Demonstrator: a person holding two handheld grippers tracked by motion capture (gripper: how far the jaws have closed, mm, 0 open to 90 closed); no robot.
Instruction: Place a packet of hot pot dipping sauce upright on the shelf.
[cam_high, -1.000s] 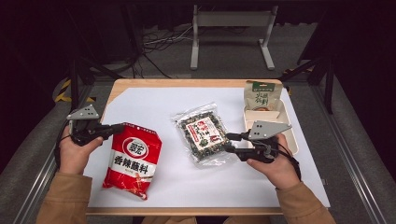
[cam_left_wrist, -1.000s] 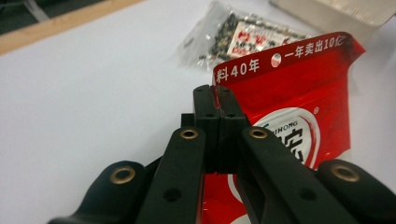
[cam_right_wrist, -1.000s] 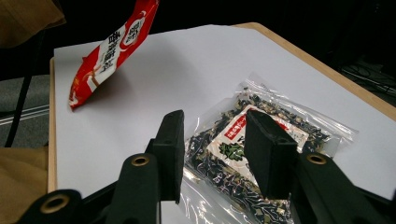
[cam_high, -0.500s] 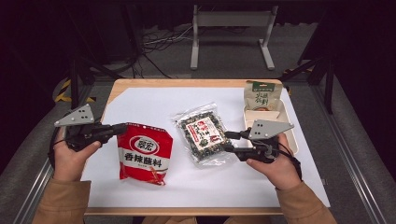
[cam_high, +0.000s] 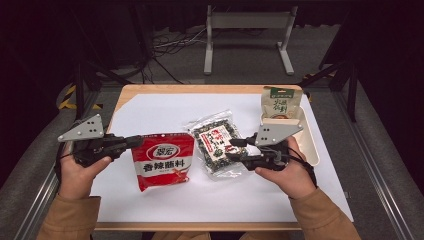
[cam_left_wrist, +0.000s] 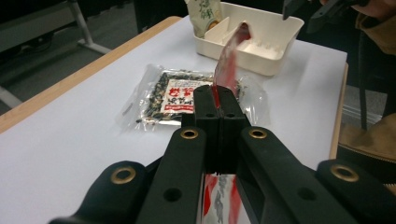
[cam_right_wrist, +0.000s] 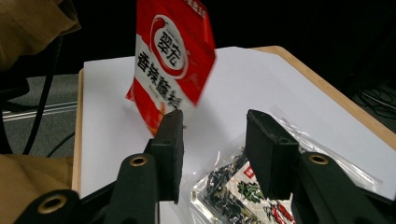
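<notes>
Red packet (cam_high: 162, 161) hangs pinched by one edge in our left gripper (cam_high: 131, 142) (centre-left); right gripper (cam_high: 238, 150) gapes, and that thin hold may slip.

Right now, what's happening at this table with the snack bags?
A person works with a gripper in each hand. The left gripper is shut on the edge of the red seasoning packet and holds it up off the white table cover. The right gripper stands open above the clear seaweed bag, not gripping it. A green pouch leans in the white divided tray.
</notes>
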